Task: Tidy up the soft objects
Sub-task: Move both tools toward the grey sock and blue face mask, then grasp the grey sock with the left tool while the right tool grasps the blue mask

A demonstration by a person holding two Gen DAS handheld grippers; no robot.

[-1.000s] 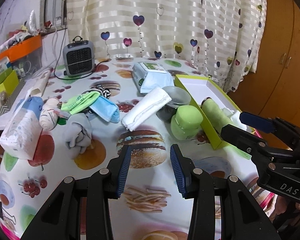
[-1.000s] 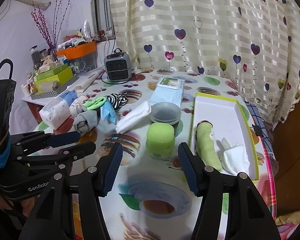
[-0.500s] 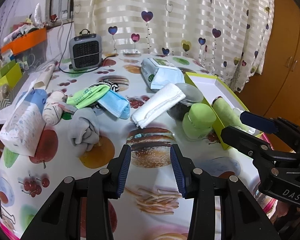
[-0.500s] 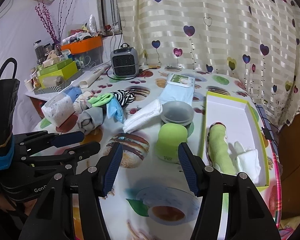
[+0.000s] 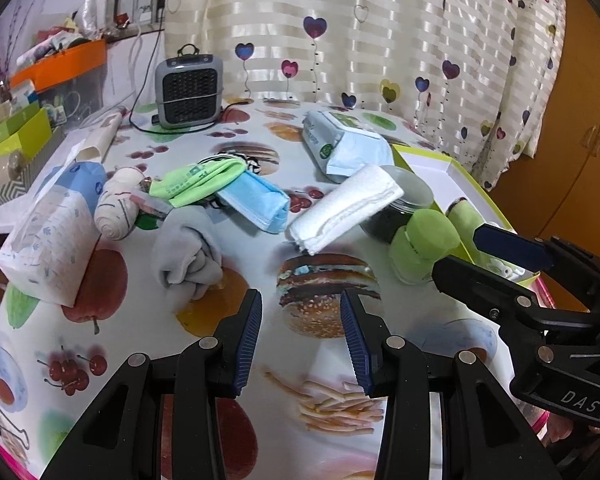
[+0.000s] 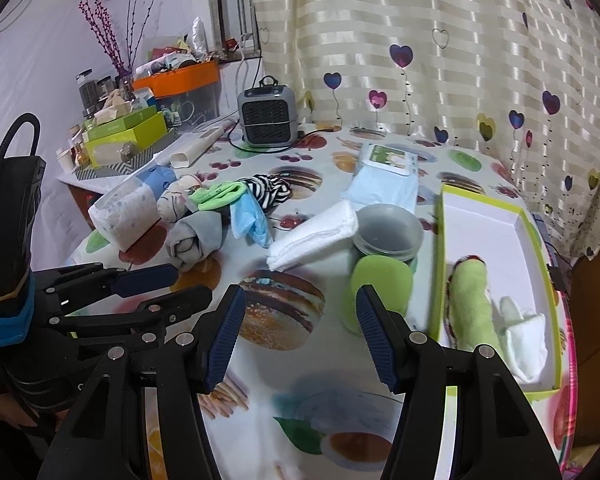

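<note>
The soft things lie across the middle of the table: a folded white towel leaning on a lidded tub, a blue cloth, a green sock and a grey bundle. Both grippers have drawn closer to them than a second ago. The left gripper and right gripper hang with jaws apart and empty. Only the right view looks into the open box, where a green roll and a white sock lie.

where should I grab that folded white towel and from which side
Pinch the white towel across its narrow width near the low end on the table, coming from above. Its far end leans on the dark jar, so grip away from that.
</note>
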